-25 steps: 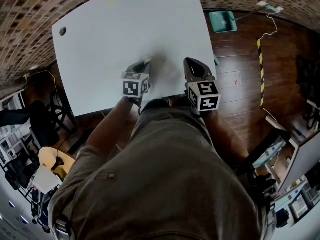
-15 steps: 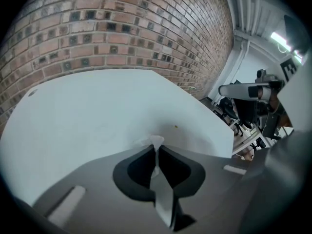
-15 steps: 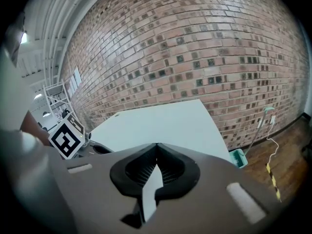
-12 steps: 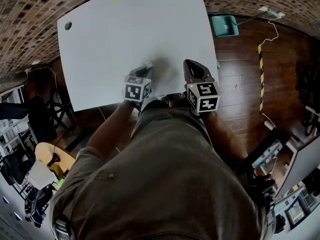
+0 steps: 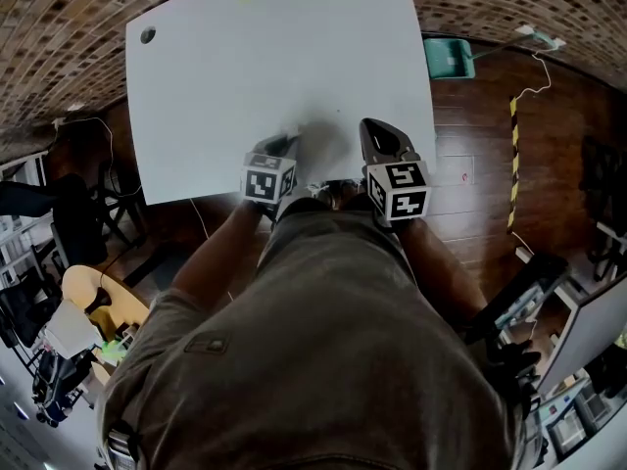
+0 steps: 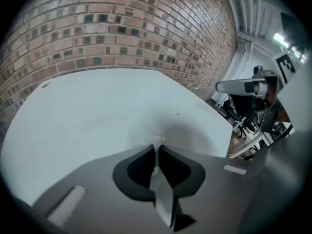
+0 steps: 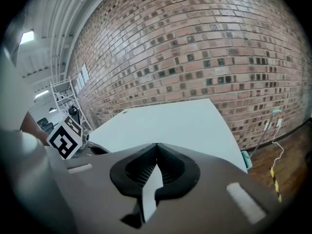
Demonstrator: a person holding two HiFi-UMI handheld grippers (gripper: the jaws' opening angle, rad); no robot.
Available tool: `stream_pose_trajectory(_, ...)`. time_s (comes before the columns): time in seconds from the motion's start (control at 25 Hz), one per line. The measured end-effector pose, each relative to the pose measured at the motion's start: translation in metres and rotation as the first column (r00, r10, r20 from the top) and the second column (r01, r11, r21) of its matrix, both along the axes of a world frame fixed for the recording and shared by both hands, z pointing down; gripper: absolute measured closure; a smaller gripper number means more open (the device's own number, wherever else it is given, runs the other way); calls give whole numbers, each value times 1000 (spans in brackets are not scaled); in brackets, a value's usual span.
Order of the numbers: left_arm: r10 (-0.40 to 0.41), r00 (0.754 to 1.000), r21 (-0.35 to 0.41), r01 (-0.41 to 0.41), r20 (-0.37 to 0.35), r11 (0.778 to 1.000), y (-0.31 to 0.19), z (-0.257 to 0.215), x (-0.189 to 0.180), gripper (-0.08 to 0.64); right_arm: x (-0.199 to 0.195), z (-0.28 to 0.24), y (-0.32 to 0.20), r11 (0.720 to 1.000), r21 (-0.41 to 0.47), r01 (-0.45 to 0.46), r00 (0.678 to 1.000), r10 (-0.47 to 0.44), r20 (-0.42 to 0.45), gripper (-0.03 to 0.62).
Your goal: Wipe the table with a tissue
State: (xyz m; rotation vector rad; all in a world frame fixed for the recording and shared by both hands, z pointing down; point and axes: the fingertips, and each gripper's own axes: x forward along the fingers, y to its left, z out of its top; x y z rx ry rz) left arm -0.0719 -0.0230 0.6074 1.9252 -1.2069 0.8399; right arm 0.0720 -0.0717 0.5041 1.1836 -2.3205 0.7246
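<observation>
The white table (image 5: 245,76) fills the upper head view. My left gripper (image 5: 291,138) rests low over its near edge, shut on a small white tissue (image 5: 293,132). In the left gripper view the tissue (image 6: 153,141) shows as a crumpled bit pinched at the closed tips, against the table top (image 6: 97,111). My right gripper (image 5: 373,127) hovers just right of it over the near edge, shut with nothing between its jaws. In the right gripper view the right gripper (image 7: 156,146) points across the table (image 7: 165,123) toward the brick wall.
A round cable hole (image 5: 147,35) sits at the table's far left corner. A teal dustpan (image 5: 449,57) lies on the wooden floor to the right, with striped tape (image 5: 511,155) beyond. Chairs and clutter (image 5: 69,302) crowd the left. A brick wall (image 6: 122,28) stands behind the table.
The left gripper with the tissue has slid slightly toward the table's near edge. The right gripper has hardly moved. The head camera has shifted, so the table sits higher in view.
</observation>
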Motion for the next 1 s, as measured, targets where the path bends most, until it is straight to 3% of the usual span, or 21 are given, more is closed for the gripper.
stream_pose_trajectory(0.28, -58, 998, 6, 58, 21, 998, 7, 0, -23, 537, -9, -1, 1, 1000, 4, 26, 1000, -26, 1, 578)
stream_pose_trajectory(0.48, -60, 998, 13, 60, 29, 998, 3, 0, -20, 537, -7, -1, -2, 1000, 4, 20, 1000, -20, 1, 578)
stream_pose_trajectory(1.0, 76, 997, 27, -76, -6, 997, -16, 1, 35, 537, 25, -2, -4, 997, 3, -75, 997, 75, -8, 578)
